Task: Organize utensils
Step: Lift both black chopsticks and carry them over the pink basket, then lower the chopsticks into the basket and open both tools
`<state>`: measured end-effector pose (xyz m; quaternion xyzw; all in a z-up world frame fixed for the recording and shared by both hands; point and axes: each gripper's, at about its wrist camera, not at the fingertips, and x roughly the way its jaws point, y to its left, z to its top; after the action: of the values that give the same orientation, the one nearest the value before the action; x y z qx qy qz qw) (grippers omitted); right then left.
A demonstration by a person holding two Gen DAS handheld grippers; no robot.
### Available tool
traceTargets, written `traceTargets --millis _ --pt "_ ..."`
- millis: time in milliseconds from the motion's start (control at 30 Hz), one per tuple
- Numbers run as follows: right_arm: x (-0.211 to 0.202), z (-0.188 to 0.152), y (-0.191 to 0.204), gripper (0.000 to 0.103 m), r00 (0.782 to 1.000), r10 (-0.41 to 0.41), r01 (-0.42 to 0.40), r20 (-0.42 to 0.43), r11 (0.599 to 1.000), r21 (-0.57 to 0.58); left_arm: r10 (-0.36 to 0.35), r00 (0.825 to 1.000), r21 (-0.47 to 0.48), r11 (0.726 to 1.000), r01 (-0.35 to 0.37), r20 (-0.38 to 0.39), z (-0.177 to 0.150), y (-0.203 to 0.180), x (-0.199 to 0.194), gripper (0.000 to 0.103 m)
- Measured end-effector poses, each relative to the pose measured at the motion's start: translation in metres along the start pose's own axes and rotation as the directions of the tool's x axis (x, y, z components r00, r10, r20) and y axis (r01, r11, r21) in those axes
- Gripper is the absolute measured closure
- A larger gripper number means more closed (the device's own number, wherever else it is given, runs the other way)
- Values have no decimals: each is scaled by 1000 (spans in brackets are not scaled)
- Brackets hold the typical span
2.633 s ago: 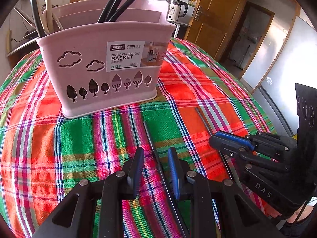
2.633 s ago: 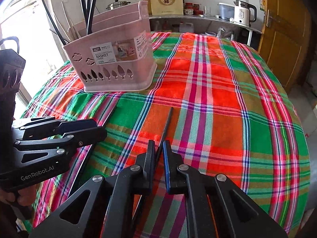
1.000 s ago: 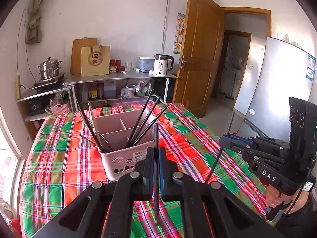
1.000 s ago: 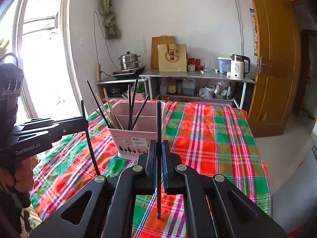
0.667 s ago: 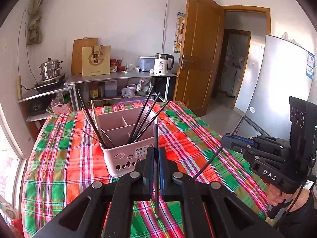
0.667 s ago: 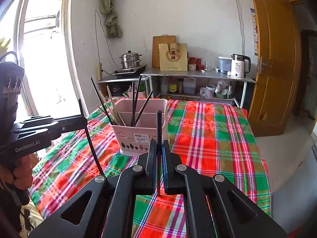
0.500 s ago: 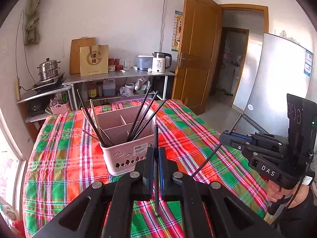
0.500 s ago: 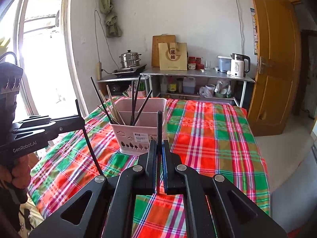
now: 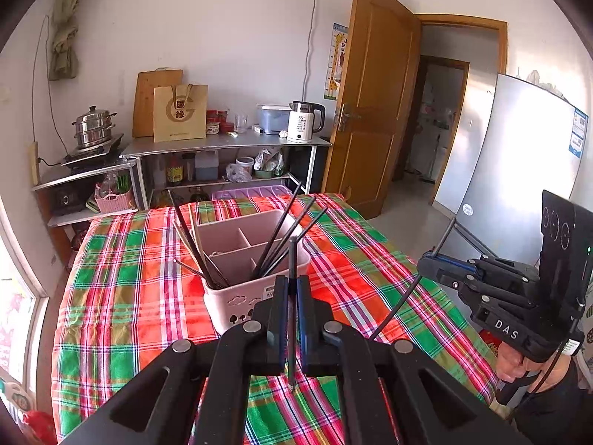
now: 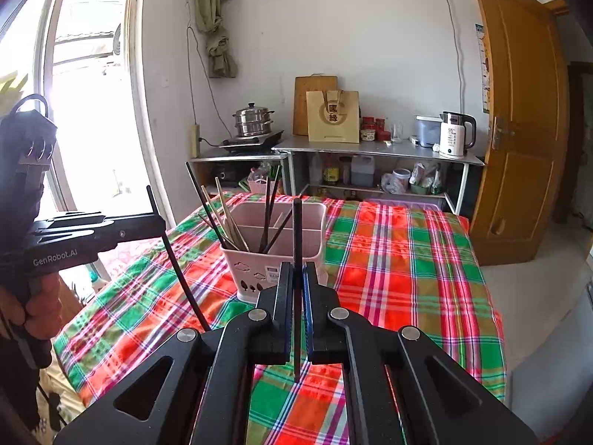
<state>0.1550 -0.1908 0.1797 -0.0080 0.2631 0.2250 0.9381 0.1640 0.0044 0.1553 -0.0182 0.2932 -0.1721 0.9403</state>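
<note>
You are gripping one thin black chopstick (image 9: 292,259) upright in your left gripper (image 9: 292,289), jaws clamped on it, and another black chopstick (image 10: 297,230) likewise in your right gripper (image 10: 296,278), both raised over the plaid-clothed table (image 9: 122,296). Beyond them, the pink divided plastic basket (image 9: 237,300) is holding several leaning chopsticks.

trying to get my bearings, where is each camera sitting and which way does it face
Left wrist: on the left gripper, aimed down over the plaid table at the pink basket; the right gripper and a hand show at right.
Right wrist: on the right gripper, same aim; the left gripper at left.
Shared: basket, table, kettle, each gripper shut on a black chopstick.
</note>
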Motion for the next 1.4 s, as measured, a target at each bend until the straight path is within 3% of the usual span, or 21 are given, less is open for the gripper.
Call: traceTargets --millis 400,700,1033,1400 --pt "6 53 23 98 993 74 -71 92 997 -29 39 994 -26 999 -37 98 70 27 -28 99" --pt "21 93 38 98 983 96 -89 159 995 -50 66 988 -42 997 -61 143 111 47 -17 99" --pt "54 115 35 98 979 81 -78 190 997 -24 87 986 -37 996 -82 142 119 63 25 99" --pt "92 107 32 98 986 53 -52 158 999 -14 65 991 -51 997 -60 118 96 81 62 99"
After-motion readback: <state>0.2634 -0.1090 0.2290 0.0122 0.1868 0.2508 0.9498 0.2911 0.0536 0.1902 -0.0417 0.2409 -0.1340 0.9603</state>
